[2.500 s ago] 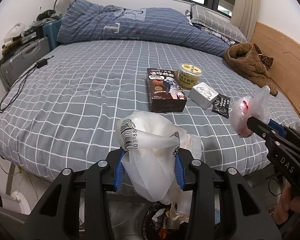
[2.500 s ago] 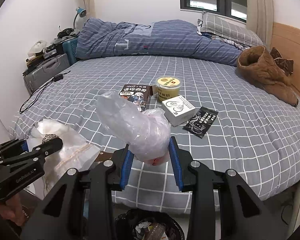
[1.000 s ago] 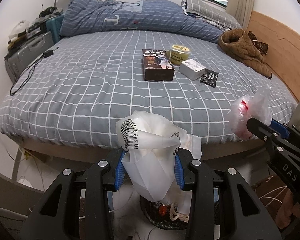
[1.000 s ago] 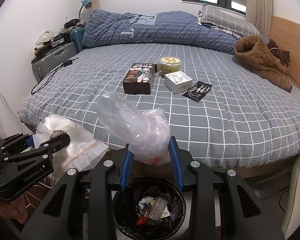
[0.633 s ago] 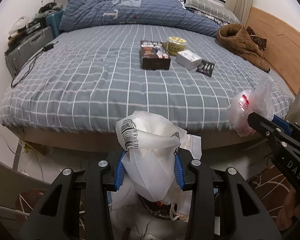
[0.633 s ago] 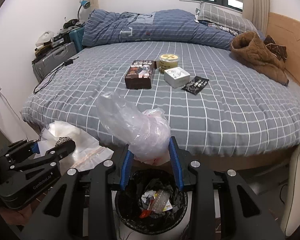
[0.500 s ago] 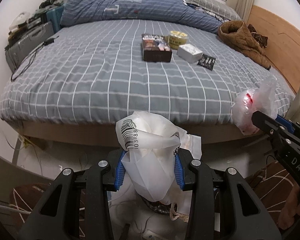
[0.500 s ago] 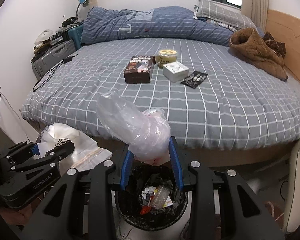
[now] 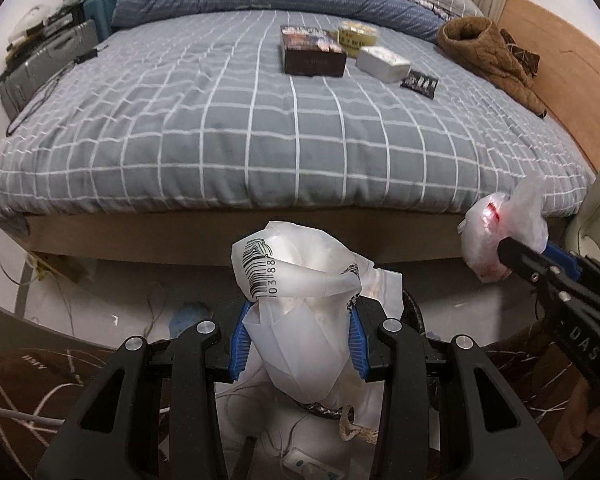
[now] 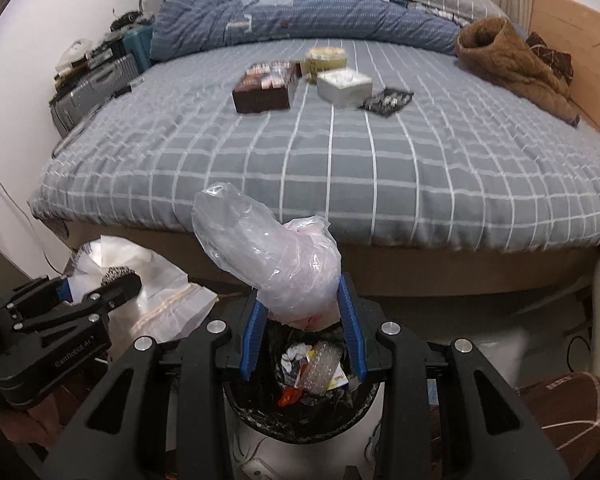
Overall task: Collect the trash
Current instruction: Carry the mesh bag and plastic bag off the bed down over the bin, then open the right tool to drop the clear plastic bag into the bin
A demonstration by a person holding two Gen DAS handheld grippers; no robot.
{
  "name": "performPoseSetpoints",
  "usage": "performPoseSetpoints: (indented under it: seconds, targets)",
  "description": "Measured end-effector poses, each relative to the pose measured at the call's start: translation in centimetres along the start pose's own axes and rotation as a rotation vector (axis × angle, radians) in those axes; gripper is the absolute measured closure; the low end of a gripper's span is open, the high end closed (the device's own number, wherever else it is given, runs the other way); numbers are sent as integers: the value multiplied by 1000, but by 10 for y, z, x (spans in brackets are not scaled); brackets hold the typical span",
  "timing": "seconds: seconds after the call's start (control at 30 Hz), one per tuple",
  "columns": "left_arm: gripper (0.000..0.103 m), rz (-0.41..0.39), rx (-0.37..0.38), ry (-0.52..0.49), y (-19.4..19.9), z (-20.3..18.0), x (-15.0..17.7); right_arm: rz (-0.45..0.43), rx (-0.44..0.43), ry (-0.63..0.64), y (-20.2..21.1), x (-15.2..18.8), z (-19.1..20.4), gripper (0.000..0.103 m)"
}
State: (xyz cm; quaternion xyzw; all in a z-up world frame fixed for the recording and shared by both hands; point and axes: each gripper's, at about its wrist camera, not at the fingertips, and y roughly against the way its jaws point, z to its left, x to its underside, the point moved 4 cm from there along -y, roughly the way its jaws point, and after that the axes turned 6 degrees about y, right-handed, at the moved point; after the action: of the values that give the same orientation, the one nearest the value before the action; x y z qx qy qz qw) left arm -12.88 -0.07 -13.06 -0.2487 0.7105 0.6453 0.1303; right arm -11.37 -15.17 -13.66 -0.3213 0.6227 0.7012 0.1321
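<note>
Beyond both grippers, the bed (image 10: pixel 380 160) is carrying boxes (image 10: pixel 264 88). Directly under the right gripper (image 10: pixel 302 320) the bin (image 10: pixel 300 420) is sitting open. That gripper is pinching a clear bag (image 10: pixel 268 256) over it, likely for dropping. Left gripper (image 9: pixel 296 340) is clamping a white bag (image 9: pixel 300 312), waiting beside.

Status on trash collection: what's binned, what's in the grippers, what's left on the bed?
Done: the black trash bin already holds wrappers. In hand: the left gripper is shut on a white barcode bag, the right gripper on a clear plastic bag above the bin; neither dropped. Left on the bed: brown box, yellow tub, white box, black packet.
</note>
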Motion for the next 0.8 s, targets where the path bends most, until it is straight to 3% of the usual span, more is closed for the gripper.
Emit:
performPoseSetpoints:
  seconds: [0.8]
  targets:
    - [64,149,-64,1,-96,26,10,261,-30,11,-116,39,8,69]
